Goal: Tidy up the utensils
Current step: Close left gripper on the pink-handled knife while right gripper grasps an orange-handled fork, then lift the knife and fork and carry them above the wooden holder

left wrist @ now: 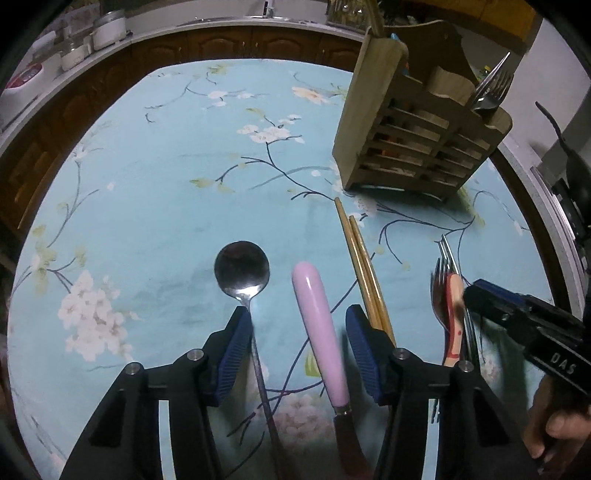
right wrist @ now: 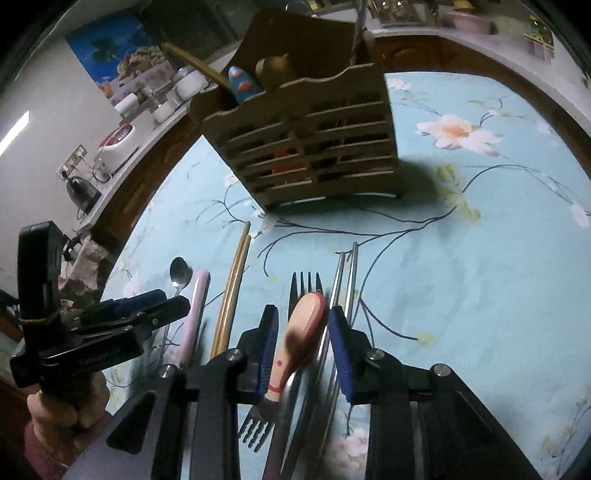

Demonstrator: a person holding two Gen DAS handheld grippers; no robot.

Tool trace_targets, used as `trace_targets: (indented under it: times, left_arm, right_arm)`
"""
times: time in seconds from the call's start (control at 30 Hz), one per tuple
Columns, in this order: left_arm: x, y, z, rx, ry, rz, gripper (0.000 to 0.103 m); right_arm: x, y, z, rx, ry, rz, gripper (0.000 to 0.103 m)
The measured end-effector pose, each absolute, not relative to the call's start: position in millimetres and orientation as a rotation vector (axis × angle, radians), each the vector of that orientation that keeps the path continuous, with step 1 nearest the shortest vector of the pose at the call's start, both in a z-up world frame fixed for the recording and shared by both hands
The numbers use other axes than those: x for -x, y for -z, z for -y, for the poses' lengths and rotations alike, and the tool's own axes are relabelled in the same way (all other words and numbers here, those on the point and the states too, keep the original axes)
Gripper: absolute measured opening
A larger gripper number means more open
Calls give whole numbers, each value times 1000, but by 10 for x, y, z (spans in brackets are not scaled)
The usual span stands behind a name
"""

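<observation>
My left gripper [left wrist: 297,314] is open low over the blue floral tablecloth [left wrist: 166,166]. Between its fingers lie the steel spoon [left wrist: 242,269], its handle against the left pad, and the pink-handled knife [left wrist: 310,291]. Two wooden chopsticks [left wrist: 364,266] lie just outside the right finger. My right gripper [right wrist: 303,312] is open around a peach wooden-handled fork [right wrist: 306,325], which rests on a steel fork [right wrist: 306,284] beside metal chopsticks [right wrist: 349,273]. A narrow gap shows at its left pad. The slatted wooden holder [right wrist: 306,147] stands upright beyond them.
The holder [left wrist: 413,147] has forks [left wrist: 491,88] in one compartment and a blue-handled item [right wrist: 240,86] in another. A person's hand [right wrist: 62,413] holds the left gripper. Dark cabinets and a counter with jars [left wrist: 107,29] ring the table's far side.
</observation>
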State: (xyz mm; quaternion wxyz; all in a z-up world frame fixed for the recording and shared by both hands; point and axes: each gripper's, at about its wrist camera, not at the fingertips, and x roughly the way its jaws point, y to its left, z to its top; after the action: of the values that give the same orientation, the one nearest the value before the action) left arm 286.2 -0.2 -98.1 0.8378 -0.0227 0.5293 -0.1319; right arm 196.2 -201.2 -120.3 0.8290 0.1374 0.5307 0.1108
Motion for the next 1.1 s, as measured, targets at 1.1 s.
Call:
trace_targets:
  times: [1.1]
  left_arm:
    - [-2868,798,-19,103,340,-1080,18]
  right_arm:
    - [-1978,1040,2080,-272,-255,-1080,17]
